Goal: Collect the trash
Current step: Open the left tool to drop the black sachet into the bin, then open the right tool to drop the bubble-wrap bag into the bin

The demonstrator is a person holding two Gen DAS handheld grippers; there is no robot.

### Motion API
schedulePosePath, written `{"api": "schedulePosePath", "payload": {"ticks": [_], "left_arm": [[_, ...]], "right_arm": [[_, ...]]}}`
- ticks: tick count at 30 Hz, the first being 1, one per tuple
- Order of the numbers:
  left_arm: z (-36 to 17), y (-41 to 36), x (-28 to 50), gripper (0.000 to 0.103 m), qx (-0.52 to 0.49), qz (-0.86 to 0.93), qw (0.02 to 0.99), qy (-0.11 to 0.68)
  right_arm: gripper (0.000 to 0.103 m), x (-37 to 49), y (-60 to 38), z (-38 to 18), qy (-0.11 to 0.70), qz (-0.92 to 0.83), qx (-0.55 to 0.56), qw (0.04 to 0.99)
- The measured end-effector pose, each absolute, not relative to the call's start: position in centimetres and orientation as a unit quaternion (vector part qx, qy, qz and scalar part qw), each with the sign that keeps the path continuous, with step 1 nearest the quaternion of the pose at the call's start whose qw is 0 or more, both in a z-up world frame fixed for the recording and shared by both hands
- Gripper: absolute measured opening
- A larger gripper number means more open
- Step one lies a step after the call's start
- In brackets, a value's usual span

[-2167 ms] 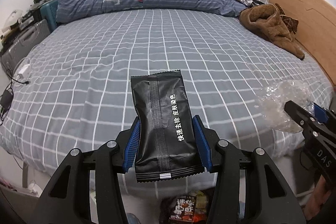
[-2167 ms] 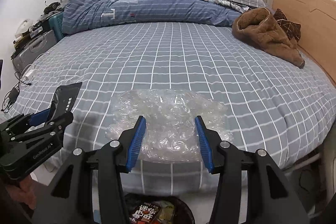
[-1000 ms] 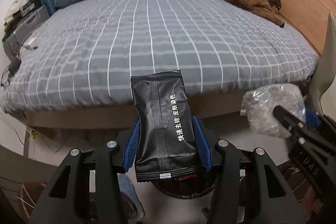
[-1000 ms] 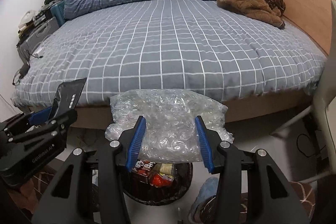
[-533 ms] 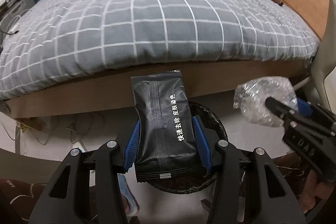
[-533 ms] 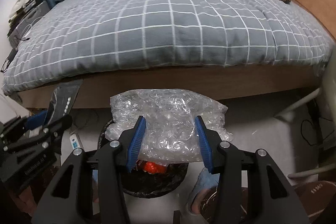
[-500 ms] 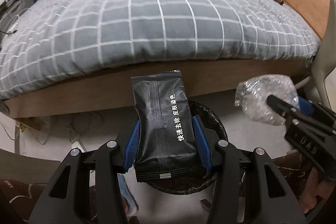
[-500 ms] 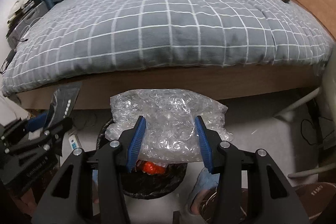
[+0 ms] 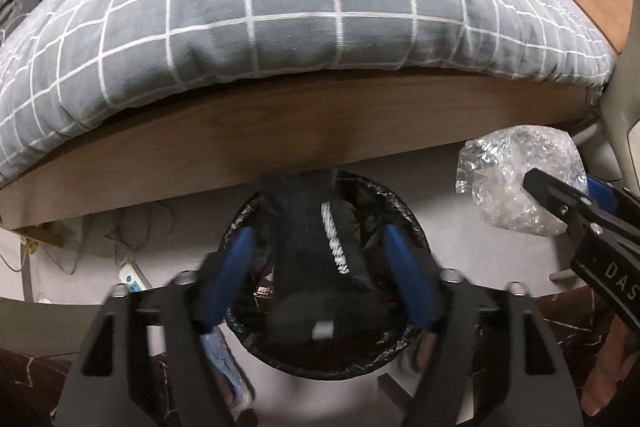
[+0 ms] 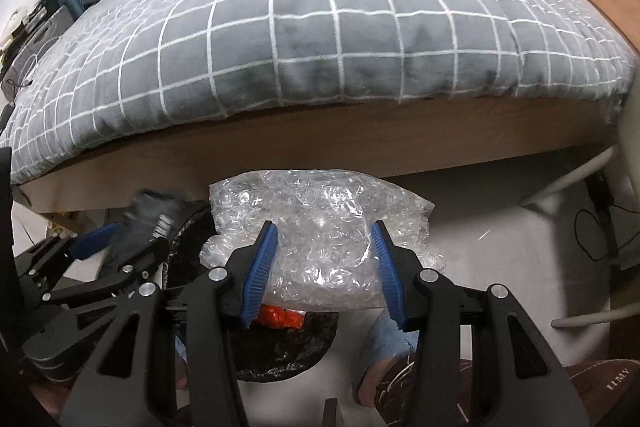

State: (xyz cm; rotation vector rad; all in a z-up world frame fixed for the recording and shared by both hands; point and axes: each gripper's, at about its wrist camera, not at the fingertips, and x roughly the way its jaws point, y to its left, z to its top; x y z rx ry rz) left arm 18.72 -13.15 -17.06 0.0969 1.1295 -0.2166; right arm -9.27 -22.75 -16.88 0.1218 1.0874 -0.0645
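Observation:
A black packet with white lettering (image 9: pixel 308 227) hangs blurred between the fingers of my left gripper (image 9: pixel 318 235), right over a round bin lined with a black bag (image 9: pixel 404 219). The left jaws are opening and the blue pads (image 9: pixel 240 259) stand clear of the packet's sides. My right gripper (image 10: pixel 324 227) is shut on a crumpled wad of clear bubble wrap (image 10: pixel 320 203), held above the bin's (image 10: pixel 288 351) right part. In the left wrist view the bubble wrap (image 9: pixel 508 179) shows at the right. In the right wrist view the packet (image 10: pixel 148 219) and left gripper (image 10: pixel 128 239) show at the left.
The bin stands on a pale floor against the wooden bed frame (image 9: pixel 280 131), under a grey checked quilt (image 9: pixel 280 7). A white power strip (image 9: pixel 130 277) and cables lie at the left. Feet in blue slippers (image 10: pixel 388 343) flank the bin. White chair legs (image 10: pixel 568 183) stand at the right.
Both grippers have sunk toward the bin, which now fills more of each view. The left jaws have spread and the black packet has come loose. The right grip is unchanged.

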Motion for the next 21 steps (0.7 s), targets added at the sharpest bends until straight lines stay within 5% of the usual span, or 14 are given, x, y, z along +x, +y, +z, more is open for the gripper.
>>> {"api": "schedulePosePath", "payload": {"ticks": [7, 21], "left_arm": [[-17.0, -10.1, 18.9, 0.096, 0.031, -0.072, 0.846, 0.527], [-16.1, -3.1, 18.6, 0.097, 0.013, -0.021, 0.855, 0.518]], "right_arm": [[0.047, -8.9, -20.0, -17.9, 0.525, -0.014, 0.04, 0.85], [0.048, -7.0, -13.8, -18.7, 0.529, 0.029, 0.015, 0.848]]}}
